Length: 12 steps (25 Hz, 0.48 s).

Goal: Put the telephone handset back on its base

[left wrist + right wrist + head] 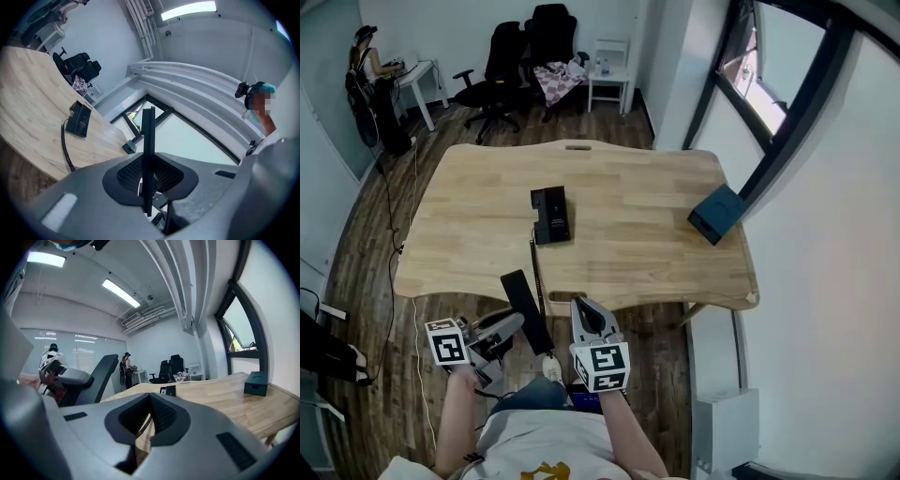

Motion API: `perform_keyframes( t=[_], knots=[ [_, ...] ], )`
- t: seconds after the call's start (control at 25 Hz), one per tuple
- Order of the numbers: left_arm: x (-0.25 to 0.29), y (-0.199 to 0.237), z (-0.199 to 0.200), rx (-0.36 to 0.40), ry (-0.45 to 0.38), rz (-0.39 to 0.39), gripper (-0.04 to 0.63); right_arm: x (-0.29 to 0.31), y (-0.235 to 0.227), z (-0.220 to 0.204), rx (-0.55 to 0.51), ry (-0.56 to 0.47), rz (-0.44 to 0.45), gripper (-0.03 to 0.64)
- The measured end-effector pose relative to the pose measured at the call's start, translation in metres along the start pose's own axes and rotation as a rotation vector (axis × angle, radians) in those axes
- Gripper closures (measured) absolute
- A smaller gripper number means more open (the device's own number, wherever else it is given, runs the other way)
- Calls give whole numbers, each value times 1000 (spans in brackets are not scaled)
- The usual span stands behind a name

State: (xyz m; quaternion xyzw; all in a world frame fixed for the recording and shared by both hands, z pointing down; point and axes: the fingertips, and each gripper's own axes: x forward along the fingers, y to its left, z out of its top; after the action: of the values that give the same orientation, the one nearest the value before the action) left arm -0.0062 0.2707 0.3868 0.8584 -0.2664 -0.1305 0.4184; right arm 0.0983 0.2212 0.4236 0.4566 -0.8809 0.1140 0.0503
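While head view looks down, handset (526,309): black, clamped in left gripper (514,323), off the near edge of table (628,197), tilted w/ its far end toward the wood.
Base (550,215): flat on table, left of ctr, well apart from handset.
Cord (534,272): coiled, runs from base over near edge.
Right gripper (584,309): just right of handset, tips pointing at near edge, carrying nothing.
Blue box (717,214): right side of table.

Left gripper view, handset (148,154): edge-on, thin upright slab btwn the jaws, pads pressing both faces. Firm grip!
Base (78,120): far left on the table, cord (65,145) hanging off the edge below it.
Blue box (128,147): small, at table's far end.

Right gripper view, right gripper (149,400): jaws drawn together at the tips, nothing btwn them, only wood thru the slit.
Base (168,390): far, mid-table, dead ahead.
Handset (98,376): left, angled up, in left gripper (70,378).
Blue box (256,382): right, on table edge.
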Motion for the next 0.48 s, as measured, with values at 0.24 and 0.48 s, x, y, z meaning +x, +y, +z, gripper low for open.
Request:
perform_keyframes(
  t=[0.24, 0.48],
  knots=[
    [10, 12, 8, -13, -1, 1, 525, 9, -10, -10, 30, 22, 1, 611],
    [26, 31, 23, -33, 5, -20, 525, 33, -20, -8, 25, 35, 1, 611]
  ],
)
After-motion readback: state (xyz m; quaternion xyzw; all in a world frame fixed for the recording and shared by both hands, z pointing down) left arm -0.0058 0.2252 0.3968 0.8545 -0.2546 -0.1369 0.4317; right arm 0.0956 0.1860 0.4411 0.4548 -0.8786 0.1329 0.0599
